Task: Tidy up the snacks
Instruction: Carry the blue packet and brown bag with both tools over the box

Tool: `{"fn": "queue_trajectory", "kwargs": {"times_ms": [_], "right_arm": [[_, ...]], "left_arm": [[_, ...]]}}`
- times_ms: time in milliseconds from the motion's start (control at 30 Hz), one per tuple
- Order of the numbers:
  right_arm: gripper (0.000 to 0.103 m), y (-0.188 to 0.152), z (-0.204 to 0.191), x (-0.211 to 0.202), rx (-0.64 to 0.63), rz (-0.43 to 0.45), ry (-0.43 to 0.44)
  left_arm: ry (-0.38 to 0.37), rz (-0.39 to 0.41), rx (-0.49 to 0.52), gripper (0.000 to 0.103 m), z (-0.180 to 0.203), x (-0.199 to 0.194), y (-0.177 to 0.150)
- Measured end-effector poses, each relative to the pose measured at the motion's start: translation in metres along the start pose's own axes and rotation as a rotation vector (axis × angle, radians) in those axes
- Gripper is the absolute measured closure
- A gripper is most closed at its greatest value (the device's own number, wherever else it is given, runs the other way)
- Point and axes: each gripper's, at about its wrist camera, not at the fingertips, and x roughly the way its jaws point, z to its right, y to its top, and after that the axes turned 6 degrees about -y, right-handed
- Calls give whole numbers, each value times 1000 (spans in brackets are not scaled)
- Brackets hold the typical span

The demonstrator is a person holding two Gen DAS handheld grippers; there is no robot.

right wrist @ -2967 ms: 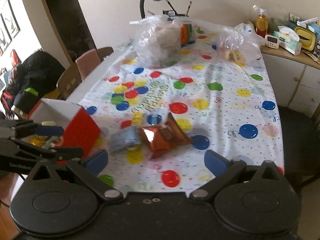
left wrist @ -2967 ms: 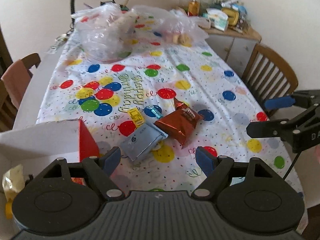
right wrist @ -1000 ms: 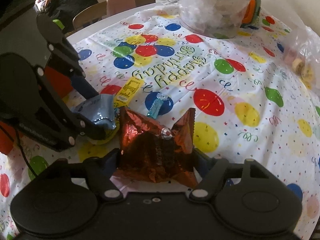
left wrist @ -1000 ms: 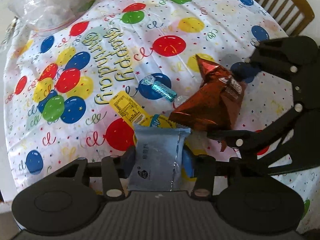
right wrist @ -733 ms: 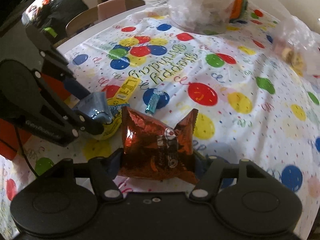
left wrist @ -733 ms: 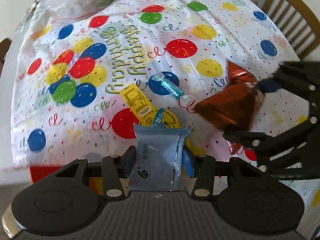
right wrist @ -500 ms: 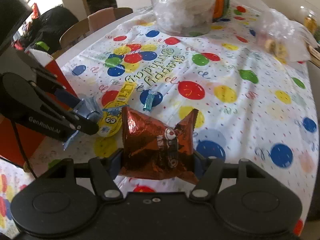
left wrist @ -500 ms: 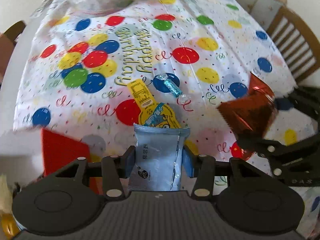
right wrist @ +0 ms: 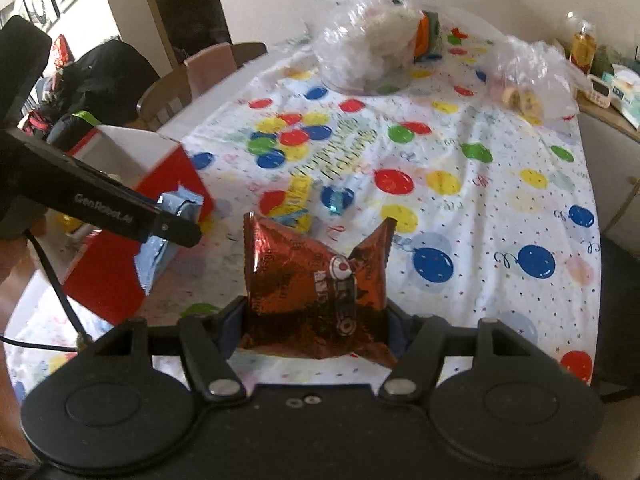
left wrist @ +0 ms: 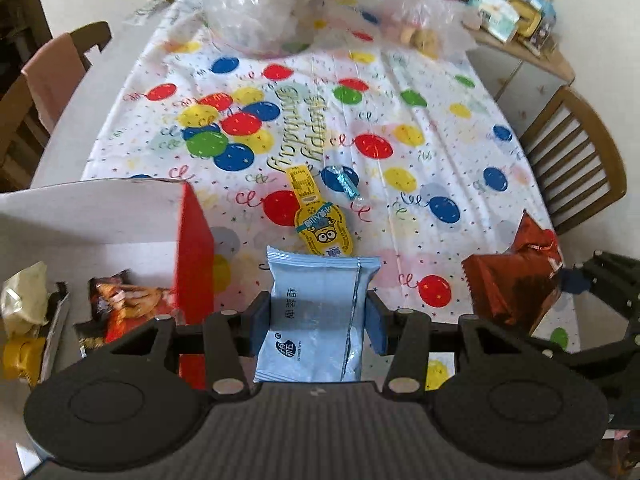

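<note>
My left gripper (left wrist: 318, 322) is shut on a light blue snack packet (left wrist: 316, 312) and holds it above the table beside a red and white box (left wrist: 192, 248). The box holds several snack packs (left wrist: 120, 300). My right gripper (right wrist: 316, 320) is shut on a red-brown foil snack bag (right wrist: 316, 276), lifted off the table; it also shows in the left wrist view (left wrist: 516, 276). In the right wrist view the left gripper (right wrist: 172, 224) holds the blue packet (right wrist: 160, 240) against the red box (right wrist: 108, 272). A yellow Minion snack (left wrist: 324, 230) and a blue wrapped candy (left wrist: 346, 186) lie on the balloon tablecloth (left wrist: 400, 128).
Clear plastic bags (left wrist: 276, 12) with food sit at the far end of the table, seen also in the right wrist view (right wrist: 372, 56). Wooden chairs stand at the right (left wrist: 576, 164) and left (left wrist: 52, 76). A cluttered side cabinet (left wrist: 516, 28) is at the back right.
Both grippers closed on their snacks and lifted them off the table. The left gripper has carried the blue packet back towards the red box; the right has pulled the foil bag back and up.
</note>
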Motion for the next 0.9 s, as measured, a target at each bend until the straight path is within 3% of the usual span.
{"fn": "queue_trajectory", "kwargs": {"times_ms": [400, 900], "right_arm": [[36, 13, -74, -38, -8, 34, -4], [36, 51, -189, -9, -67, 54, 3]], "left_arm": [[-12, 98, -51, 55, -49, -71, -31], [47, 156, -102, 55, -159, -124, -49]]}}
